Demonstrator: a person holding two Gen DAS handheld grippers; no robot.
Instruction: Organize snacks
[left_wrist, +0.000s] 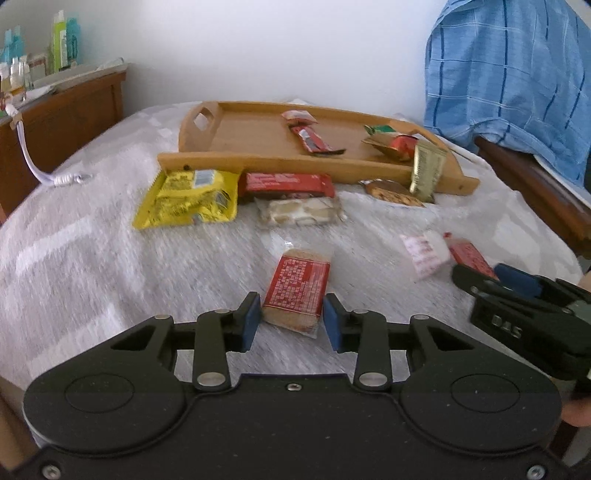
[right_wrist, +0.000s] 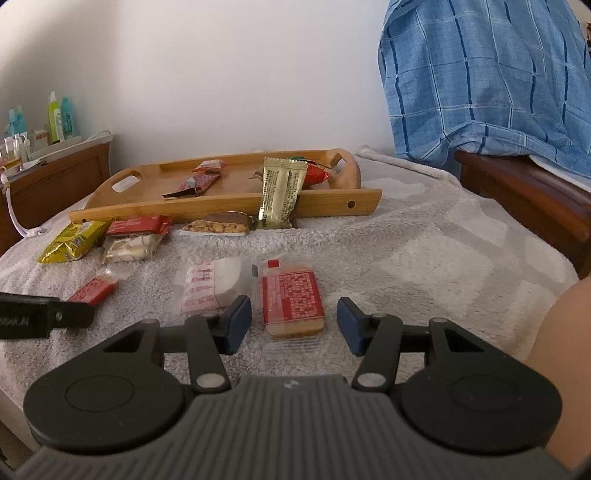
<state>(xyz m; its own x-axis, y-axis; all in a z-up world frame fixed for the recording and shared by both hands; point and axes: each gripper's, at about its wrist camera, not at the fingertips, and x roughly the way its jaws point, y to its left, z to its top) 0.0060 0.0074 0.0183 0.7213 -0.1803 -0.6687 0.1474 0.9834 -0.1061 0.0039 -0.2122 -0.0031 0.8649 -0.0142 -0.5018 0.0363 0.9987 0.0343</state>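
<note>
Home bedroom, towel-covered bed (right_wrist: 424, 258), wooden dresser (left_wrist: 66, 107) with toiletry bottles (left_wrist: 64, 37), draped shirt (right_wrist: 480, 74)

Left gripper (left_wrist: 291, 319): I am gripping a red snack pack (left_wrist: 297, 286) over the towel (left_wrist: 110, 258).
Tray (left_wrist: 236, 162): sitting beyond.

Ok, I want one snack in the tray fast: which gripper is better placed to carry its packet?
Left: the left gripper pinches its red packet between its pads. The right gripper only straddles another red packet, gaps either side, lying on the towel.

Blue plaid cloth (right_wrist: 487, 81) is cut off at the frame's right edge.
</note>
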